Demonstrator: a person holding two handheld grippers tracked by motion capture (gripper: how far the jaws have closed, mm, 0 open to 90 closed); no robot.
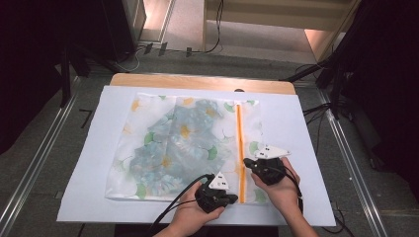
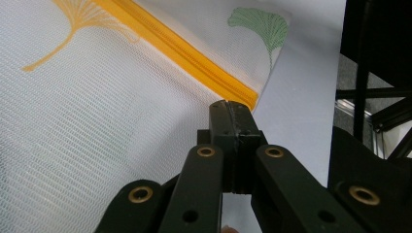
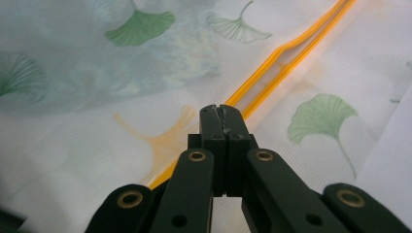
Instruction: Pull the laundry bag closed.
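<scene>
A white mesh bag point(image 1: 143, 118) printed with ginkgo leaves lies flat on the table, a blue flowered garment point(image 1: 183, 143) inside it. An orange zipper point(image 1: 239, 143) runs down its right side. My left gripper point(image 1: 232, 197) is at the bag's near edge, jaws pressed together at the zipper's end point(image 2: 245, 94), apparently pinching the mesh point(image 2: 97, 121). My right gripper point(image 1: 245, 163) sits a little farther up the zipper. In the right gripper view the gripper point(image 3: 219, 109) is shut right on the orange zipper point(image 3: 291, 48), whose two sides part just beyond the tips; the pull itself is hidden.
The bag rests on a white sheet point(image 1: 89, 197) covering a wooden table point(image 1: 197, 81). Metal rails point(image 1: 34, 163) run along the floor on both sides, with cables and dark stands at the back and right point(image 1: 341, 74).
</scene>
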